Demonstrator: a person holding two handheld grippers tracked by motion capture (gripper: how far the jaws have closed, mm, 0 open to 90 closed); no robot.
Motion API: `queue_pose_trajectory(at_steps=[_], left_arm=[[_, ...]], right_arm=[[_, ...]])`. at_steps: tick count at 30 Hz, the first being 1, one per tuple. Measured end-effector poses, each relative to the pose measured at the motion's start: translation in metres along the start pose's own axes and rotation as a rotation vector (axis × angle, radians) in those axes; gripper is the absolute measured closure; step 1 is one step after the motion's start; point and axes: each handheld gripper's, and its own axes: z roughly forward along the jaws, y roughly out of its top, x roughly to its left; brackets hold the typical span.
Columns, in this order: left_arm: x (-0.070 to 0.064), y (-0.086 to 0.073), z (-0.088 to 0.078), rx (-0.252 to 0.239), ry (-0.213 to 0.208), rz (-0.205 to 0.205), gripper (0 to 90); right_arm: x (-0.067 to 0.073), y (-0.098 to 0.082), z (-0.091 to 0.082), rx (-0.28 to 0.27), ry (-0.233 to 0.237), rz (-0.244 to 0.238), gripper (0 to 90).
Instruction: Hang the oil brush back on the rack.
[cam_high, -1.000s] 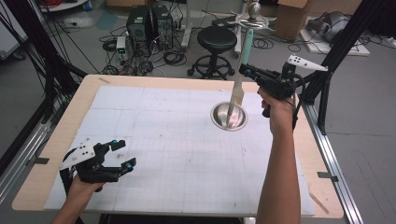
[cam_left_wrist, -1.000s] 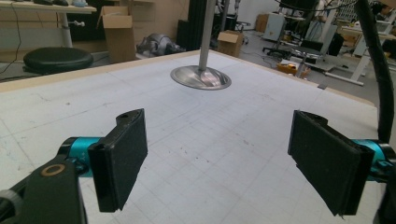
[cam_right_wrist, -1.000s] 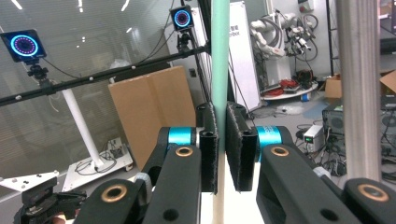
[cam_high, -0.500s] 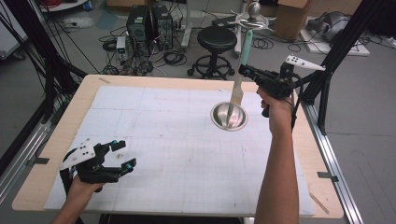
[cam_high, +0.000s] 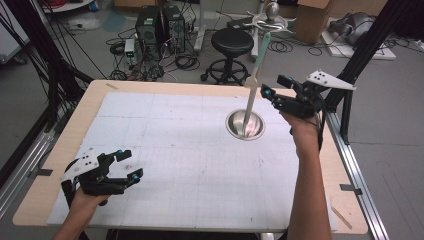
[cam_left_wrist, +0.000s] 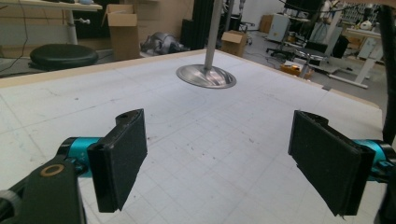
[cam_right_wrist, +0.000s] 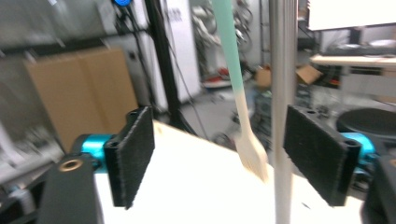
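A steel bowl (cam_high: 244, 125) (cam_left_wrist: 206, 76) sits right of centre on the white mat. A thin metal rod (cam_high: 248, 109) (cam_left_wrist: 212, 32) (cam_right_wrist: 281, 107) rises steeply from it. Higher along the same line is a spatula (cam_high: 261, 57) (cam_right_wrist: 238, 98) with a teal handle and its wooden head pointing down. My right gripper (cam_high: 274, 86) (cam_right_wrist: 233, 158), just right of the spatula, has just been opening; rod and spatula lie between its jaws, untouched by the pads. My left gripper (cam_high: 131, 164) (cam_left_wrist: 219, 163) rests open and empty near the front left of the mat.
The wooden table (cam_high: 50, 180) carries a gridded white mat (cam_high: 175, 150). A black stool (cam_high: 232, 42), computer cases and cables stand on the floor beyond the far edge. Black frame posts (cam_high: 360, 55) rise at the right side.
The right gripper's jaws, shut on the utensil before, now stand wide apart, and the gripper has shifted a little right and down. The utensil still stands up. The left hand has not moved.
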Motion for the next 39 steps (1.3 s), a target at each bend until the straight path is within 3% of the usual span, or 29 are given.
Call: queue_pose_trajectory(at_steps=[3,5,6,8,11,12,14,21,27,33,39], left_arm=[[0.002,-0.001,-0.002,-0.004,0.009,-0.011,19.8],[0.004,-0.002,-0.004,-0.006,0.013,-0.026,19.6],[0.004,-0.002,-0.004,-0.006,0.013,-0.026,19.5],[0.005,-0.002,-0.005,-0.008,0.019,-0.032,19.4],[0.005,-0.002,-0.005,-0.010,0.019,-0.035,19.3],[0.005,-0.002,-0.005,-0.010,0.019,-0.035,19.3],[0.004,-0.002,-0.005,-0.011,0.021,-0.039,19.3],[0.004,-0.002,-0.006,-0.012,0.023,-0.037,19.3],[0.003,-0.003,-0.007,-0.019,0.029,-0.039,19.3],[0.001,-0.003,-0.008,-0.026,0.024,-0.038,19.3],[0.001,-0.003,-0.008,-0.028,0.024,-0.035,19.3]], right_arm=[[0.005,-0.008,-0.009,0.034,-0.036,-0.032,20.1],[0.015,-0.026,-0.026,0.060,-0.107,-0.075,18.0],[0.015,-0.026,-0.026,0.060,-0.107,-0.075,18.0],[0.027,-0.052,-0.043,0.076,-0.152,-0.099,17.0],[0.037,-0.082,-0.057,0.100,-0.159,-0.101,17.1],[0.037,-0.082,-0.057,0.100,-0.159,-0.101,17.1],[0.045,-0.106,-0.068,0.121,-0.153,-0.082,17.1],[0.058,-0.141,-0.097,0.119,-0.190,-0.044,17.0],[0.071,-0.158,-0.113,0.125,-0.204,-0.042,17.0],[0.082,-0.163,-0.126,0.105,-0.207,-0.025,17.0],[0.083,-0.162,-0.131,0.099,-0.219,-0.026,17.0]])
